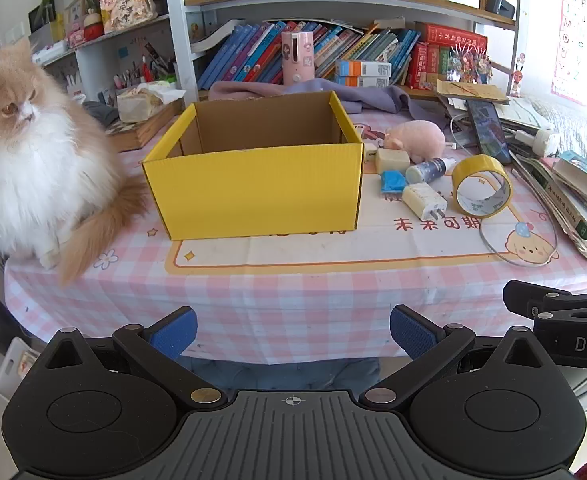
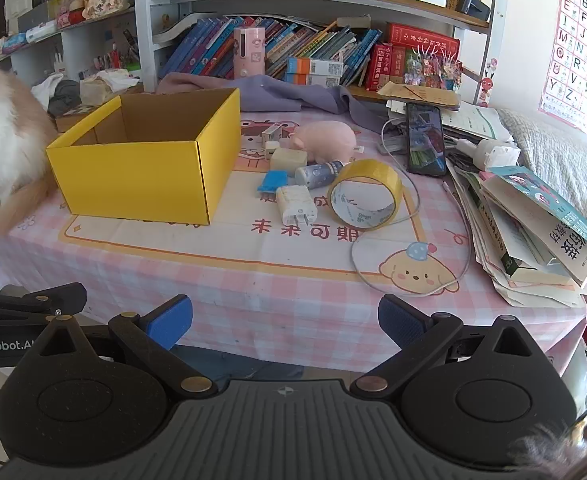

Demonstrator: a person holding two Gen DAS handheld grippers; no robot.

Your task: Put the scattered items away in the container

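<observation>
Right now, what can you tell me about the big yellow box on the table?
The yellow box is corrugated cardboard, bright yellow outside and plain brown inside. Its top is open with no lid in sight, and what shows of the inside looks empty. It stands upright on the pink checked tablecloth, covering part of the printed cartoon panel. A fluffy orange-and-white cat sits close by its left side, its tail beside the box. The scattered small things lie to its right, none inside.

I see a corrugated cardboard box (image 1: 253, 192), matt yellow outside, raw brown inside. The tablecloth (image 1: 293, 280) looks like smooth printed cloth. The tape (image 2: 365, 194) is glossy. The pig (image 2: 327, 142) is plush, the charger (image 2: 296, 204) smooth plastic, the cat (image 1: 21, 168) fluffy.
</observation>
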